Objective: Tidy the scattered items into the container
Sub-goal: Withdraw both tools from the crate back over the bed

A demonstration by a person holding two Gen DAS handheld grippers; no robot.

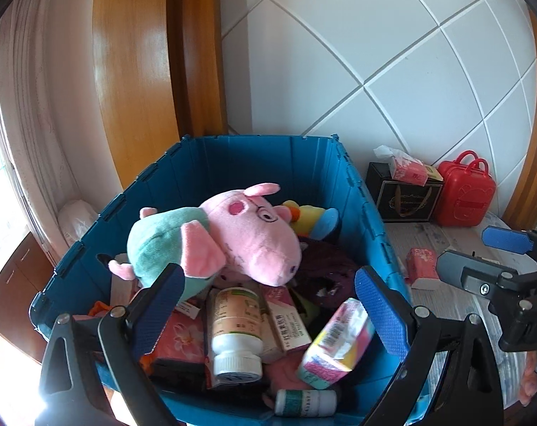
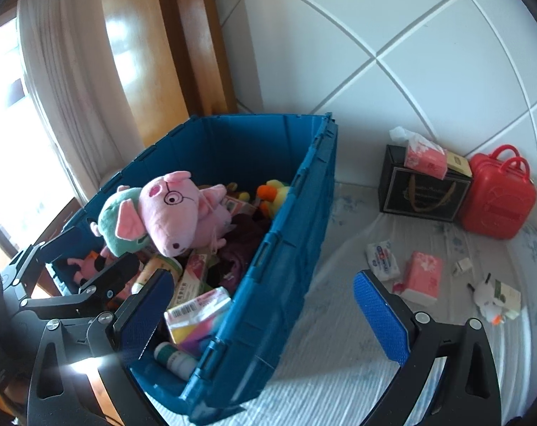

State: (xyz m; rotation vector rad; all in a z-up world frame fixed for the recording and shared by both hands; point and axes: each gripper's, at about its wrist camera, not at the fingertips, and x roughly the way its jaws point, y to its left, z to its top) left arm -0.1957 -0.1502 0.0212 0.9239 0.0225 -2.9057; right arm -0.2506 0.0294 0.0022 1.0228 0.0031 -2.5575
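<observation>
A blue crate (image 1: 204,163) (image 2: 286,248) stands on the bed. It holds a pink pig plush (image 1: 247,230) (image 2: 172,209), a white pill bottle (image 1: 234,330), medicine boxes and a colourful small box (image 1: 336,344) (image 2: 197,316) that lies tilted and blurred. My left gripper (image 1: 268,312) is open and empty over the crate. My right gripper (image 2: 265,319) is open and empty, astride the crate's near wall. On the bed lie a pink tissue pack (image 2: 423,277) (image 1: 423,268), a white wipes pack (image 2: 382,261), a small white plush (image 2: 488,301) and a small box (image 2: 508,293).
A black gift box (image 2: 423,191) with a pink tissue pack (image 2: 426,156) on it and a red toy suitcase (image 2: 499,198) stand against the white padded headboard (image 2: 410,53). A curtain (image 2: 66,88) and a wooden frame (image 2: 155,46) are to the left.
</observation>
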